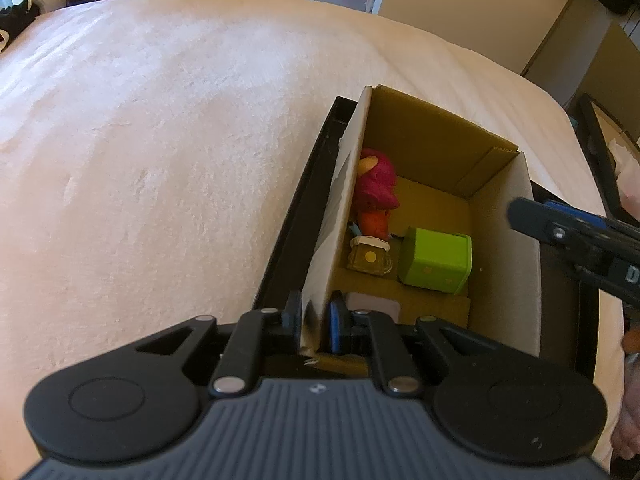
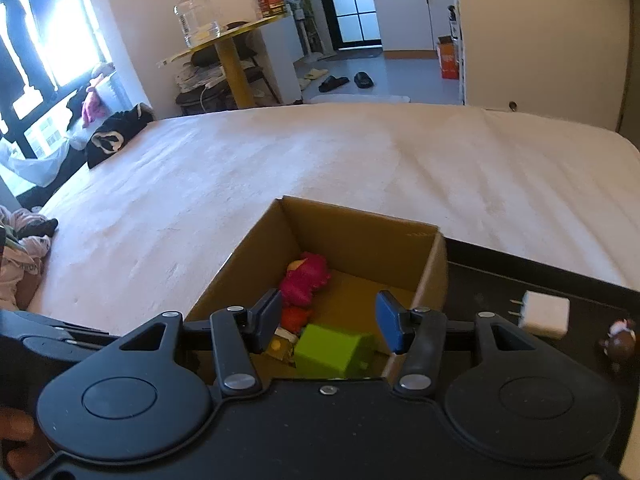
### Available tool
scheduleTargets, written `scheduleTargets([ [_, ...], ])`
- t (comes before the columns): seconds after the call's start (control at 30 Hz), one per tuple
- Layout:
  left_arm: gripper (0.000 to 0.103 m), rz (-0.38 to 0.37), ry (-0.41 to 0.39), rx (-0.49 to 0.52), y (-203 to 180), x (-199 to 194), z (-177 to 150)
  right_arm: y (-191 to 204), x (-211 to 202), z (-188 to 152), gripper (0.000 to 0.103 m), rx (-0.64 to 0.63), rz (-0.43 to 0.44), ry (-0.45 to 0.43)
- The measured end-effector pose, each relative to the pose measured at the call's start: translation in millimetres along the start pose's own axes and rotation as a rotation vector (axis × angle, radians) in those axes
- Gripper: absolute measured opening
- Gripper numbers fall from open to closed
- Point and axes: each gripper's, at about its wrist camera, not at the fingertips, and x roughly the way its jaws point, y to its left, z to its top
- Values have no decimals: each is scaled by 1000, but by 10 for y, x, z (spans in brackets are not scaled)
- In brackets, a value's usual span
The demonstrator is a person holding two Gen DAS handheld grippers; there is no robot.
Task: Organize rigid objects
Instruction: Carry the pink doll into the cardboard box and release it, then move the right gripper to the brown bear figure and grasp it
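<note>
The left gripper [image 1: 316,320] is clamped tight on the near wall of the cardboard box [image 1: 504,240], one pad either side of the thin card, pitched steeply down and pinning it steady on the black tray [image 1: 296,216] atop the pale bed [image 1: 160,140]. Over the box, the right gripper [image 2: 326,322] hovers angled downward, jaws parted and empty, with the green cube [image 2: 334,350] lying below them on the box floor. It looks like hard, light plastic with smooth faces, so squeeze it square across two flat sides. Beside it sit a small mug-shaped toy [image 1: 369,257] and a pink and orange figure [image 1: 376,196]. Out on the tray, a white charger [image 2: 544,313] and a tiny brown figurine [image 2: 620,342] wait; the charger's slick, so grip its broad faces, clear of the prongs.
</note>
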Motion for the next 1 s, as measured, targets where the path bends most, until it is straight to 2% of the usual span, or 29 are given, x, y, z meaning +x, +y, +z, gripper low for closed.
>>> scheduleTargets([
  [0.17, 16, 24, 4, -17, -17, -35, 13, -130, -58, -53, 52, 5, -17, 29],
  [0.43, 19, 59, 9, -20, -69, -75, 10, -384, -211, -88, 54, 7, -47, 30],
  [0.63, 31, 84, 3, -12, -134, -80, 23, -721, -256, -159, 55, 41, -94, 40],
  [0.8, 48, 105, -1, -15, -189, -79, 34, -951, -269, -190, 56, 55, -125, 39],
  [0.9, 52, 121, -2, -3, -236, -69, 42, -1106, -282, -204, 57, 74, -136, 35],
  [1.0, 57, 135, -5, 7, -286, -51, 50, -1211, -286, -207, 64, 86, -147, 33],
])
